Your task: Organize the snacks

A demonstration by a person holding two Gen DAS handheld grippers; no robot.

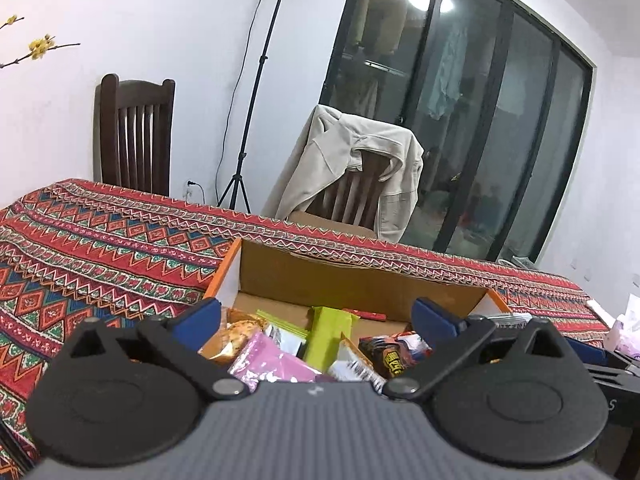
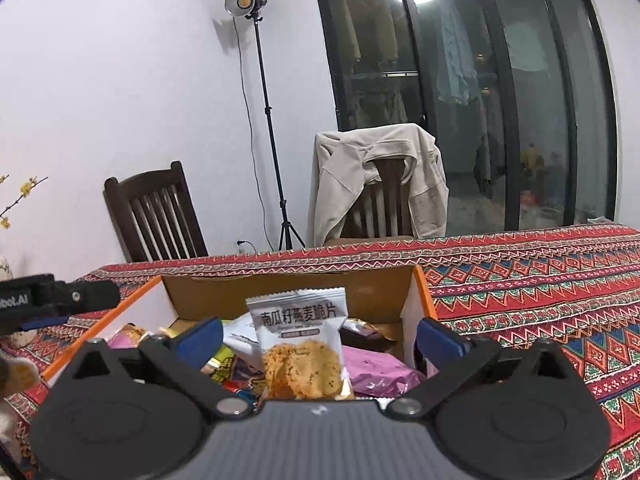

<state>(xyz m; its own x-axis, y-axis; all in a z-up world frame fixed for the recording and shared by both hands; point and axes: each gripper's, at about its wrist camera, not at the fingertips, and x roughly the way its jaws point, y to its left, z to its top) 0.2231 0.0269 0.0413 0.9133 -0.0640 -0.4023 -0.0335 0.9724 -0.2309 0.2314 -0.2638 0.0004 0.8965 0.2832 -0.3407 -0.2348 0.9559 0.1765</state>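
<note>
Cardboard box (image 2: pixel 416 300) on tabletop (image 2: pixel 540 292): holds assorted snack packets, including white oat-crisp packet (image 2: pixel 300 344), loosely heaped. Left gripper (image 1: pixel 316 314) and right gripper (image 2: pixel 320 334): jaws spread, empty. Tidying apparently remains.

Cardboard box (image 1: pixel 320 276) open on top, entry from above free; floor crowded with snack packets, upright white packet (image 2: pixel 300 344) sticks up mid-box. Box walls block side entry. Tablecloth (image 1: pixel 100 240) bare left of box, also right (image 2: pixel 540 300). Chairs (image 2: pixel 160 216) beyond far table edge
</note>
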